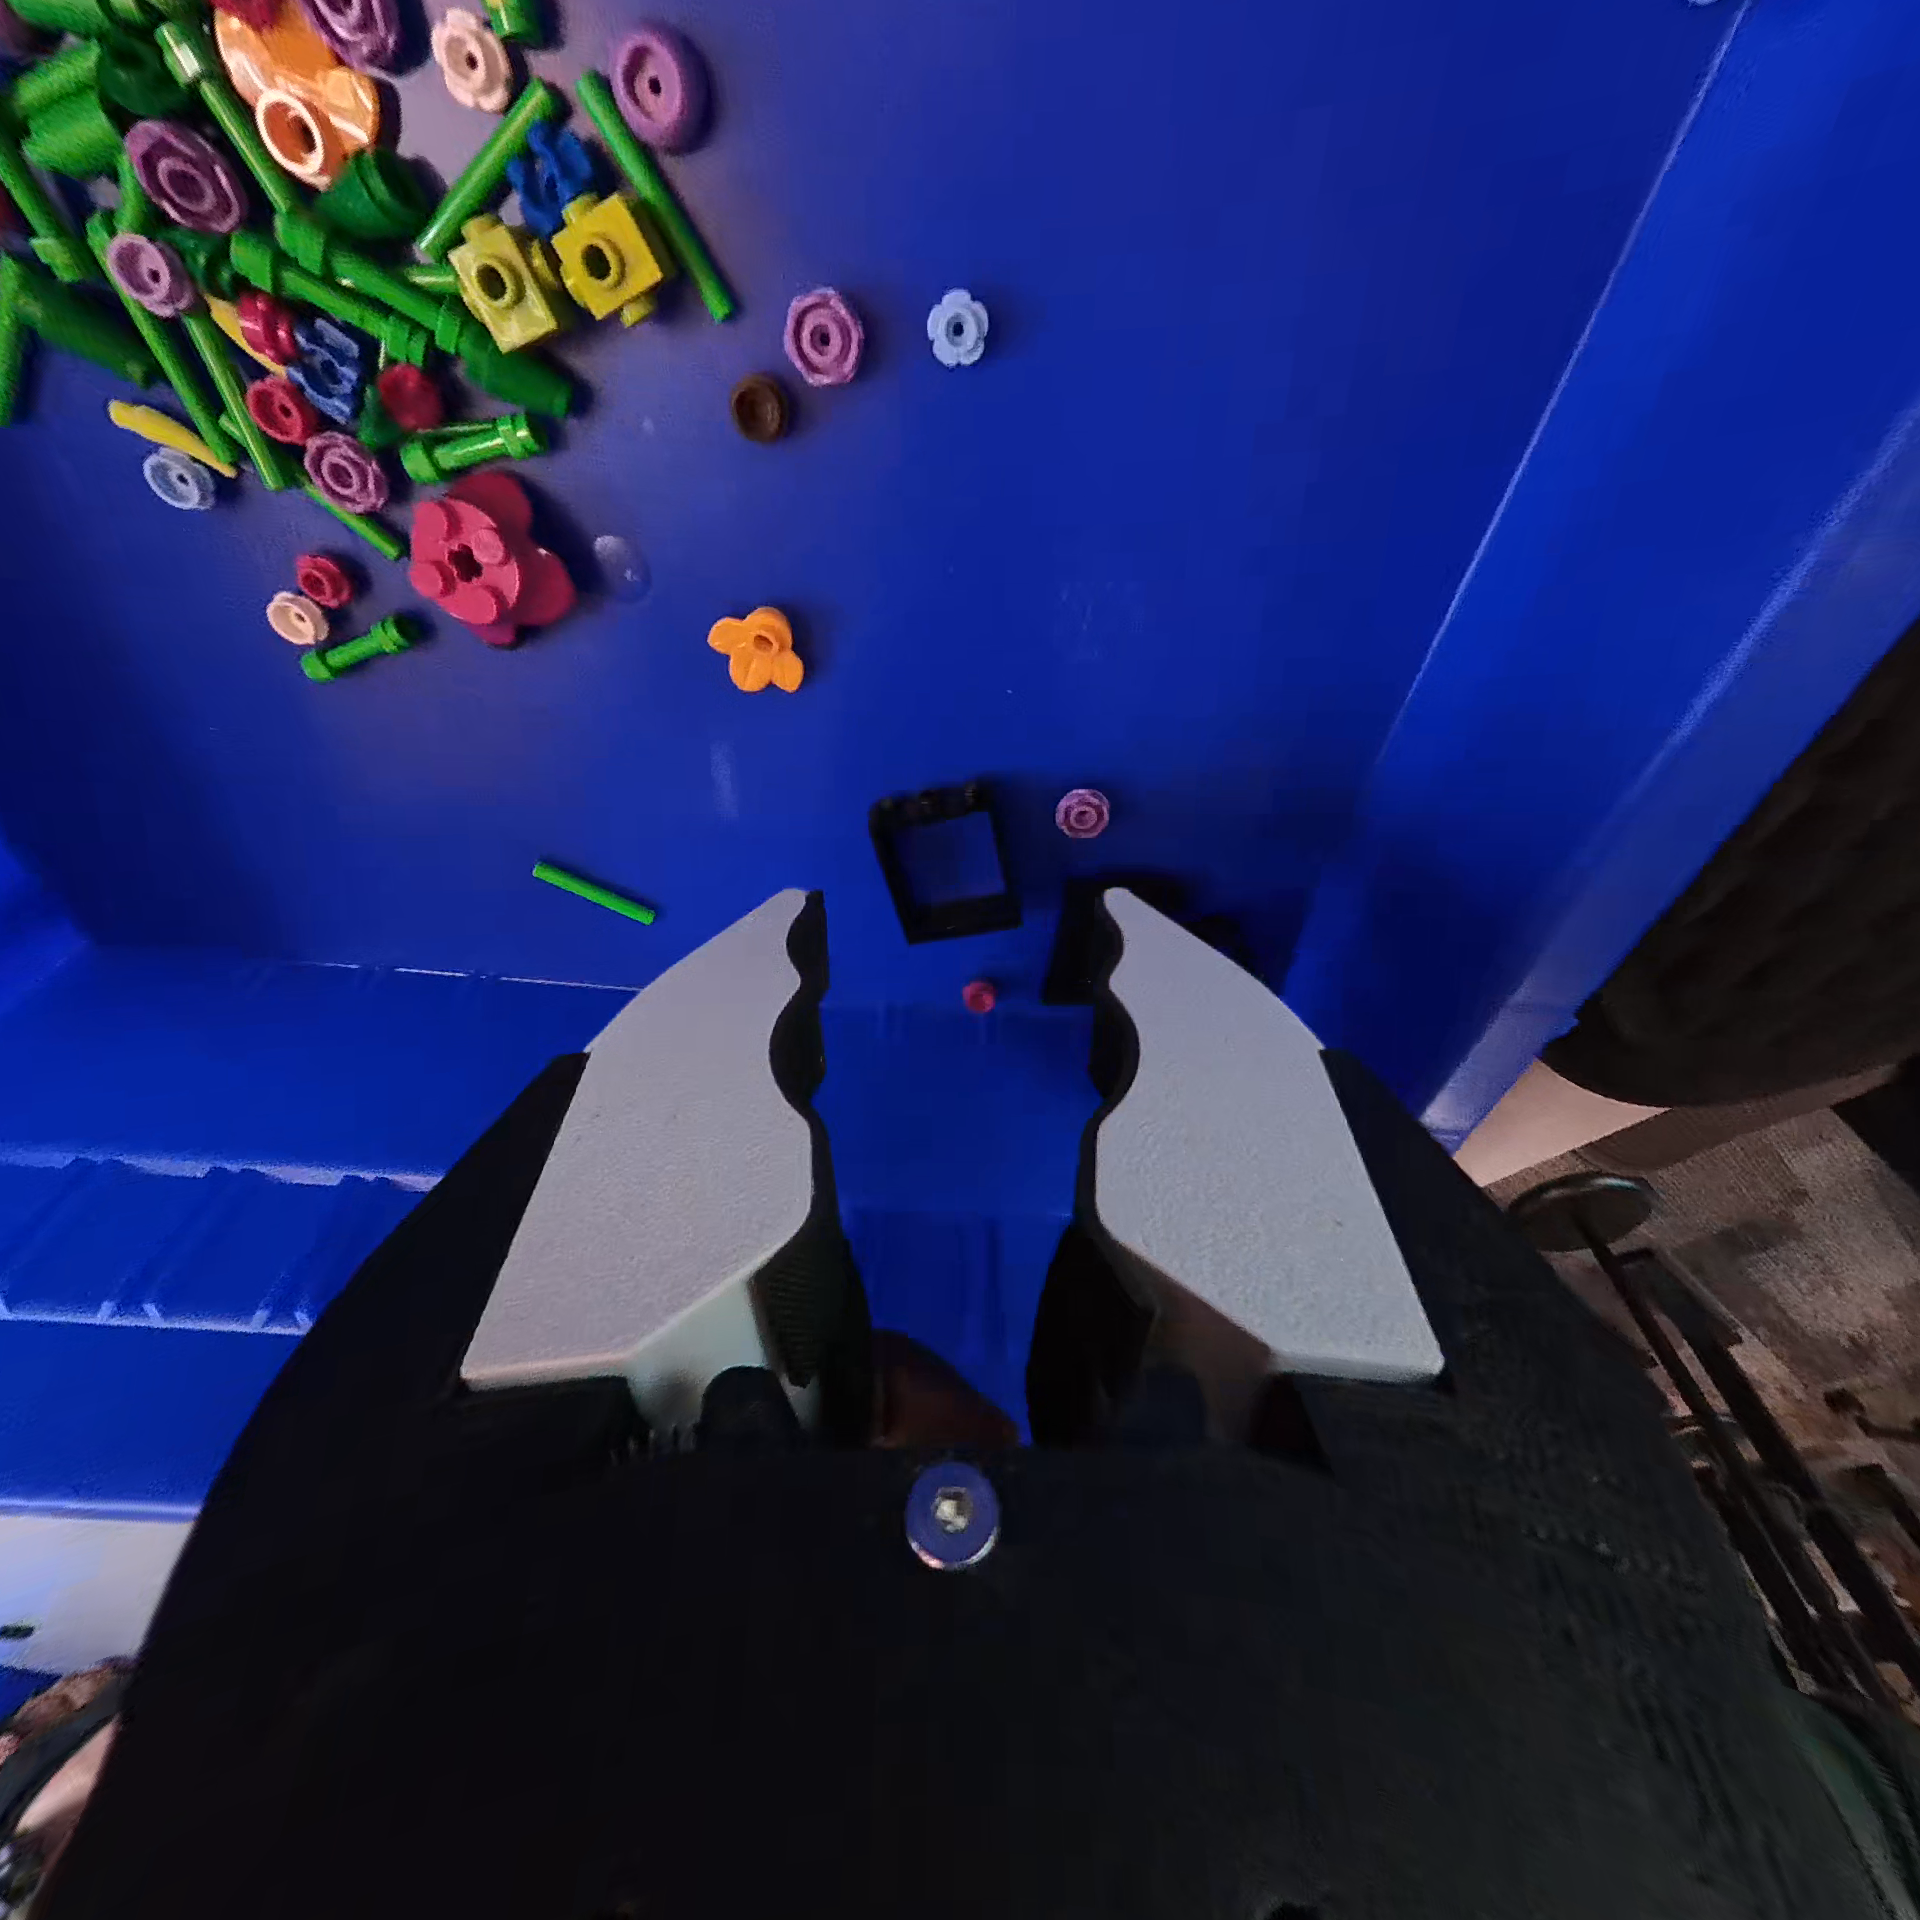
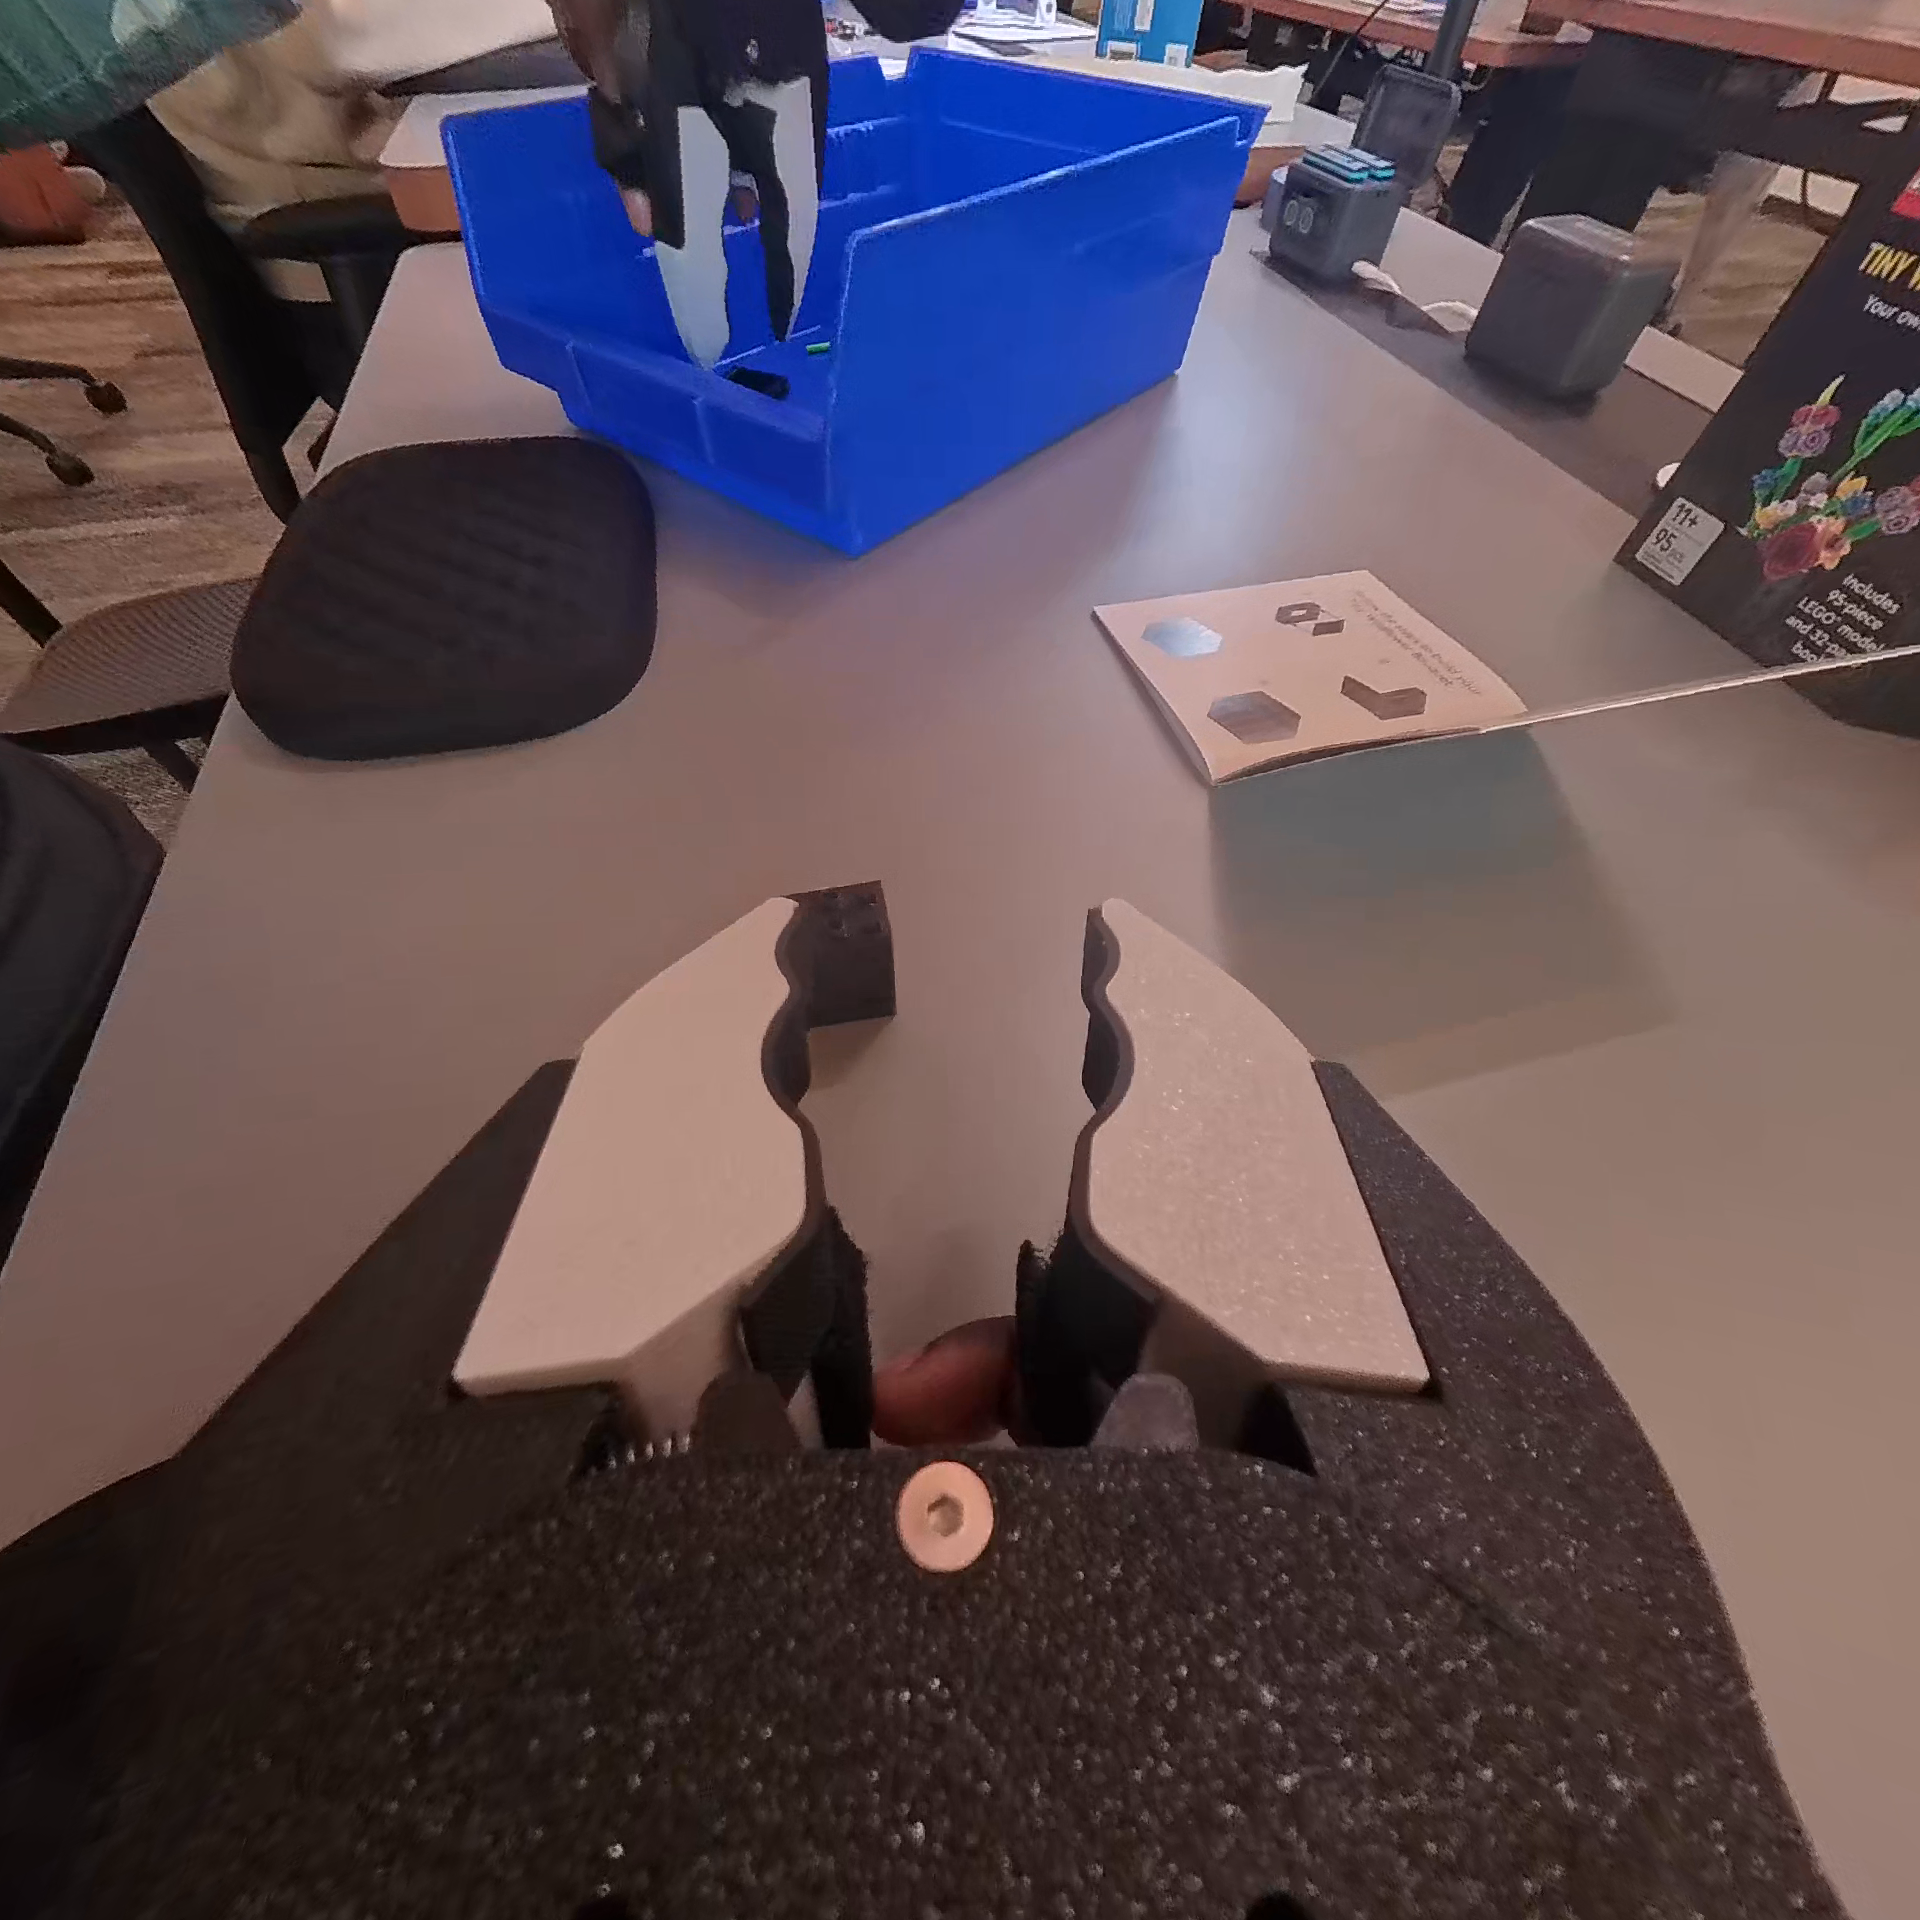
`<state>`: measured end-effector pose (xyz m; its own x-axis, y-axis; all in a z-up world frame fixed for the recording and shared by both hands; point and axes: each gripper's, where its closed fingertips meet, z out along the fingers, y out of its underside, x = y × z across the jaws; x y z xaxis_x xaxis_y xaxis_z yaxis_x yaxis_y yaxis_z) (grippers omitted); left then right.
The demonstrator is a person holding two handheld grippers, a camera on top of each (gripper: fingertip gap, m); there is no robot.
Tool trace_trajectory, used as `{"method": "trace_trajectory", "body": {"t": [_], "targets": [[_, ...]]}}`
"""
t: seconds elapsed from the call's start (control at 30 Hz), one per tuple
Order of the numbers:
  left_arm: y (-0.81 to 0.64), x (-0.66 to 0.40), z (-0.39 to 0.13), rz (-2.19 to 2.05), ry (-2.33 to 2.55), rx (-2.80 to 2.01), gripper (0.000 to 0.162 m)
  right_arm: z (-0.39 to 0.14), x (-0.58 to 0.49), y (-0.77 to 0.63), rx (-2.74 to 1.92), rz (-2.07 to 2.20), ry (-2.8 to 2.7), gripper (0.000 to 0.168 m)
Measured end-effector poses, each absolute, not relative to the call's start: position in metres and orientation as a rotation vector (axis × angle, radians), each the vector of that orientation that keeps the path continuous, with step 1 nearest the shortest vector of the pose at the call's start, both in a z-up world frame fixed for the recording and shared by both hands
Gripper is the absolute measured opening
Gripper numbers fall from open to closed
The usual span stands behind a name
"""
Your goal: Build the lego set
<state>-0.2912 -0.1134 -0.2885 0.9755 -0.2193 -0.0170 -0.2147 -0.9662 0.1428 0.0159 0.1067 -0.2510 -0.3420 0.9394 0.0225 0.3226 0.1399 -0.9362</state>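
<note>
Lego pieces split between two places: black studded brick (image 2: 847,961) out on the grey surface (image 2: 935,727), touching the right tool (image 2: 940,935) at its left finger; loose parts in the blue plastic bin (image 2: 987,343) near the far left corner. Left tool (image 1: 961,914) wide and empty, hovering above the black square frame piece (image 1: 948,871) and small black parts by the bin's near wall. Right tool likewise wide, empty. Best lowered straight, frame centred, closed gently.
</note>
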Motion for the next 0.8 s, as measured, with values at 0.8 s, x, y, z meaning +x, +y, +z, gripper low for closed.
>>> {"method": "trace_trajectory", "body": {"t": [0.8], "targets": [[-0.02, -0.109, -0.171, 0.527, -1.247, 3.688, 0.025, -0.16, -0.027, 0.023, -0.867, 1.546, -1.811, 0.041]]}}
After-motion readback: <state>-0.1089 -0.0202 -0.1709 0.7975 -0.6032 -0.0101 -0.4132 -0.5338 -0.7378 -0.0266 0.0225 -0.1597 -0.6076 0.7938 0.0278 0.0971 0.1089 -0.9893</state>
